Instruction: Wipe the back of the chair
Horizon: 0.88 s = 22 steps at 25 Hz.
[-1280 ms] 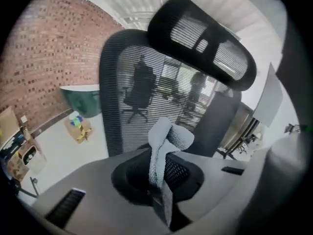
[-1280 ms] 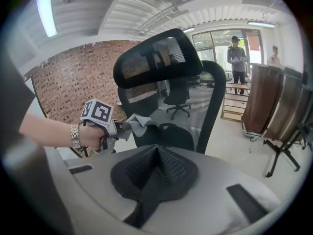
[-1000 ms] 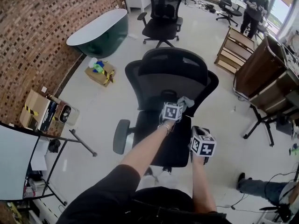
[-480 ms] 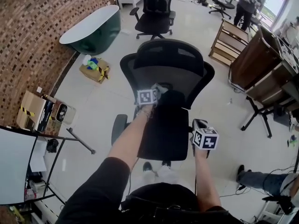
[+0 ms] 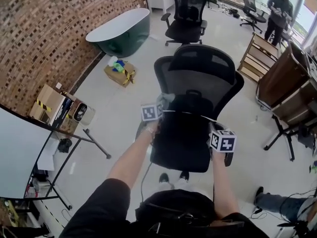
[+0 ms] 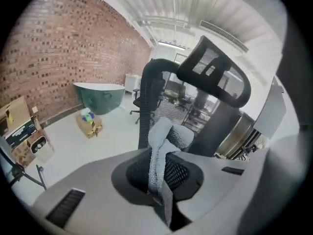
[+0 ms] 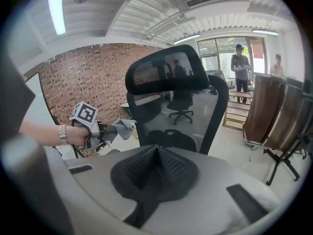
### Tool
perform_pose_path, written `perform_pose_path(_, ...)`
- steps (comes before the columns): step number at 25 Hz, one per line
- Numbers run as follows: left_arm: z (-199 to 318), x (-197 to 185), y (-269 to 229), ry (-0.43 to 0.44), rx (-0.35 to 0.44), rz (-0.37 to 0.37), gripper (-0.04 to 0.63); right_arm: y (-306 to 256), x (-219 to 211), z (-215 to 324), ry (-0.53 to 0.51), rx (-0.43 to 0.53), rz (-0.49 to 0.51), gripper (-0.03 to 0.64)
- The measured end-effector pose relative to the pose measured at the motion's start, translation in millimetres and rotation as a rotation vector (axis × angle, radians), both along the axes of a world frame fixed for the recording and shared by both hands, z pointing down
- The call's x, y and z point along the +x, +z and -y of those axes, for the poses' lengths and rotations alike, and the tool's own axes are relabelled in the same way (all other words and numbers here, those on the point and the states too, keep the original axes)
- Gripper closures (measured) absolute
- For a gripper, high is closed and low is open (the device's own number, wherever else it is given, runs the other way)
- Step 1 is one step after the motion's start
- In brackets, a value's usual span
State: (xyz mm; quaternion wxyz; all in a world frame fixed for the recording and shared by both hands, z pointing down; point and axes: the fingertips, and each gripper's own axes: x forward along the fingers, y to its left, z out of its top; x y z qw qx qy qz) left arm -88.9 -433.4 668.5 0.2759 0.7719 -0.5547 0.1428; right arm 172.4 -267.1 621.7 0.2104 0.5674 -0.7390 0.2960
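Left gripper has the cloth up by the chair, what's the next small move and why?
Probably sweep the left gripper rightward across the chair back. Its jaws are shut on the cloth, which sits at the chair back's left edge, so most of the mesh lies to its right.

We log bare floor (image 5: pixel 124 108) left of the chair (image 5: pixel 198 78), open as far as the cardboard box (image 5: pixel 121 73) and bathtub (image 5: pixel 121 32). On the right, wooden furniture (image 5: pixel 285 78) narrows the passage. A second chair (image 5: pixel 187 16) stands well behind.
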Motion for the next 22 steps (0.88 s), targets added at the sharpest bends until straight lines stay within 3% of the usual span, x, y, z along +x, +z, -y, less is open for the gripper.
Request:
perform_pose_path(5, -51.8, 55.5, -44.8, 0.054, 0.032, -0.053, 0.566, -13.2, -20.1, 7.4, -0.014, 0.031, -0.025, 0.612)
perform_pose_path(11, -101.1, 129.8, -108.3, 0.120, 0.178, 0.009, 0.566, -23.1, -42.6, 11.4, -0.012, 0.043, -0.032, 0.612)
perform_pose_path(18, -138.0, 158.2, -130.1, 0.149, 0.182, -0.006, 0.566, -36.6, -36.8, -4.4, -0.031, 0.046, -0.038, 0.612)
perform_pose_path(22, -152.0, 148.5, -131.1, 0.128, 0.170, -0.027, 0.566, -30.2, -50.0, -23.1, -0.078, 0.024, -0.026, 0.612)
